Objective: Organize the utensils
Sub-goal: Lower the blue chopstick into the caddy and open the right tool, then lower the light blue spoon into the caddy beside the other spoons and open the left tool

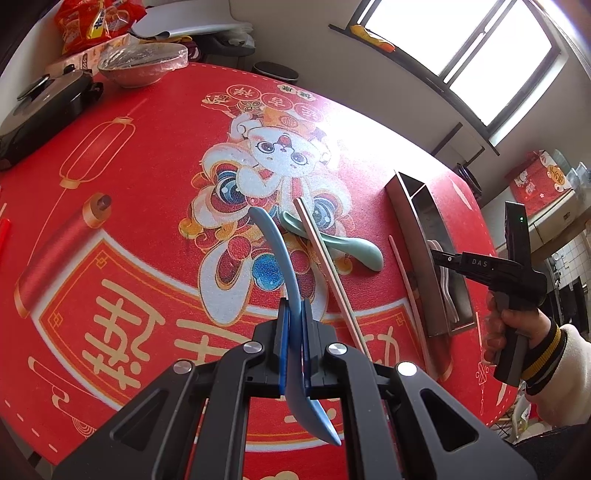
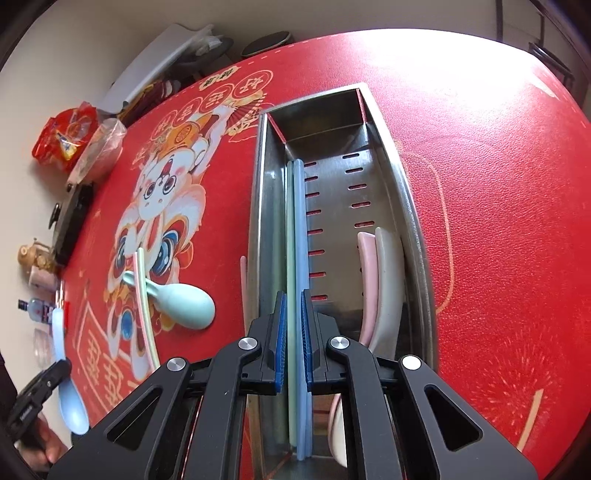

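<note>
My left gripper (image 1: 294, 345) is shut on a blue spoon (image 1: 284, 266) and holds it above the red tablecloth. My right gripper (image 2: 293, 343) is over the steel utensil tray (image 2: 417, 236) with blue and green chopsticks (image 2: 298, 229) between its pads; the jaws look slightly apart around them. A pink spoon (image 2: 367, 280) and a white spoon (image 2: 389, 280) lie in the tray's right side. On the cloth lie a mint spoon (image 1: 332, 245), pink chopsticks (image 1: 328, 266) across it, and one pink chopstick (image 1: 408, 291) beside the tray (image 1: 413, 243).
A dark pan (image 1: 40, 114), a covered bowl (image 1: 142, 62) and snack bags (image 1: 92, 22) stand at the far left of the round table. Small bottles and a teapot (image 2: 35, 254) sit at the table's edge in the right wrist view.
</note>
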